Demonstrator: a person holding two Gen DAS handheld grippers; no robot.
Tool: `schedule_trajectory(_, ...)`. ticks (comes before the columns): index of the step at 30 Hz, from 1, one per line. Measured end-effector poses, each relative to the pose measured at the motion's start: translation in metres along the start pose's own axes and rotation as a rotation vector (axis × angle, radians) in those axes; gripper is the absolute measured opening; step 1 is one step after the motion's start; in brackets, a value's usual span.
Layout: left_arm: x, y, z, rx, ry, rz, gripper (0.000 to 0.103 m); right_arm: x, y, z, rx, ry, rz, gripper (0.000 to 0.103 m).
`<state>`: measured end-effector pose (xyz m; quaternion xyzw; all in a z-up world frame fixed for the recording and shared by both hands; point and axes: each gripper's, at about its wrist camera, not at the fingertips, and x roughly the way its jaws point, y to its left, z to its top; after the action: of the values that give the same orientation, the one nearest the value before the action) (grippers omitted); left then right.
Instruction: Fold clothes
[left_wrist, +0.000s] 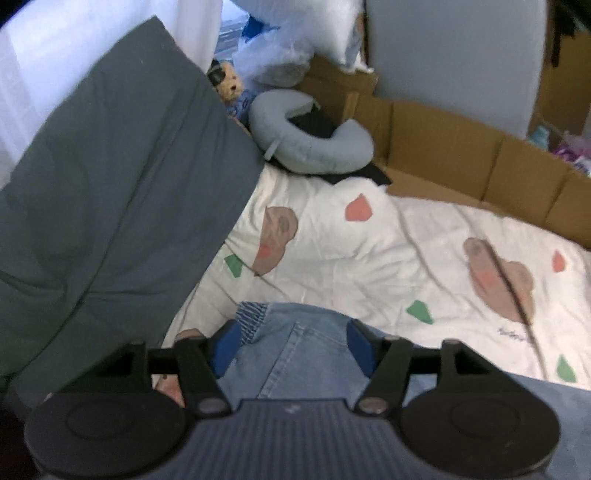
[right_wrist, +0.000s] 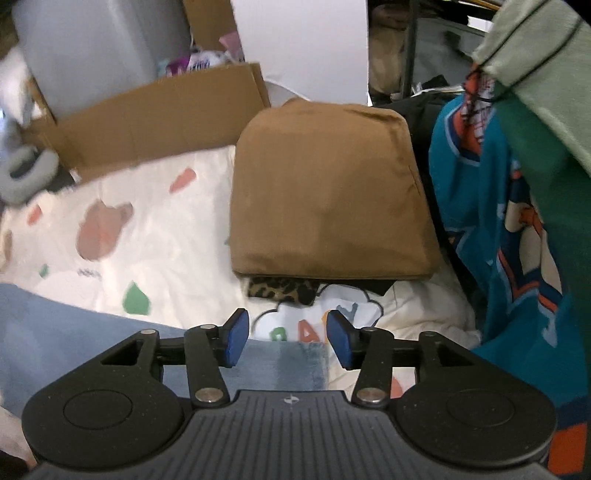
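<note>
Light blue jeans (left_wrist: 295, 354) lie on the white printed bedspread (left_wrist: 369, 251), waistband end toward the top of the left wrist view. My left gripper (left_wrist: 293, 347) hangs above them with its blue pads (left_wrist: 226, 349) wide apart; the denim fills the gap and neither pad visibly presses on it. In the right wrist view the jeans (right_wrist: 266, 365) run from the lower left to an edge just under my right gripper (right_wrist: 288, 338). That gripper is open, with only bedspread (right_wrist: 166, 240) and denim showing between its fingers.
A dark grey pillow (left_wrist: 110, 184) fills the left. Behind it sit a grey neck pillow (left_wrist: 314, 140), a teddy bear (left_wrist: 231, 86) and flattened cardboard (left_wrist: 461, 162). On the right are a brown cushion (right_wrist: 325, 199) over leopard-print cloth (right_wrist: 284, 290) and a hanging teal garment (right_wrist: 491, 221).
</note>
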<state>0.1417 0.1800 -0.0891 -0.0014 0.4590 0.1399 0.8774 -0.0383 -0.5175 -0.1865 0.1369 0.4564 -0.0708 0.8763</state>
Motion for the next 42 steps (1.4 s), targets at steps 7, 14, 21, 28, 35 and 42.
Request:
schedule_trajectory(7,-0.052,-0.006,-0.006,0.008,0.000,-0.078,0.067,-0.047,-0.002,-0.008,0.005,0.002,0.039,0.061)
schedule_trajectory(14,-0.089,-0.004,-0.016,0.008,0.000,-0.112,0.079,-0.077,-0.023,-0.017,0.056,-0.008,0.082,0.063)
schedule_trajectory(21,-0.124,-0.008,-0.010,0.030,0.008,-0.083,0.095,-0.091,-0.050,-0.027,0.109,-0.041,0.110,0.076)
schedule_trajectory(28,-0.136,-0.036,-0.005,0.099,-0.011,-0.095,0.097,-0.095,-0.062,-0.037,0.110,-0.070,0.116,0.088)
schedule_trajectory(35,-0.114,-0.063,-0.017,0.110,0.003,-0.112,0.097,-0.089,-0.062,-0.046,0.067,-0.087,0.097,0.088)
schedule_trajectory(42,-0.078,-0.084,-0.046,0.058,0.060,-0.145,0.097,-0.074,-0.069,-0.069,0.086,-0.072,0.119,0.088)
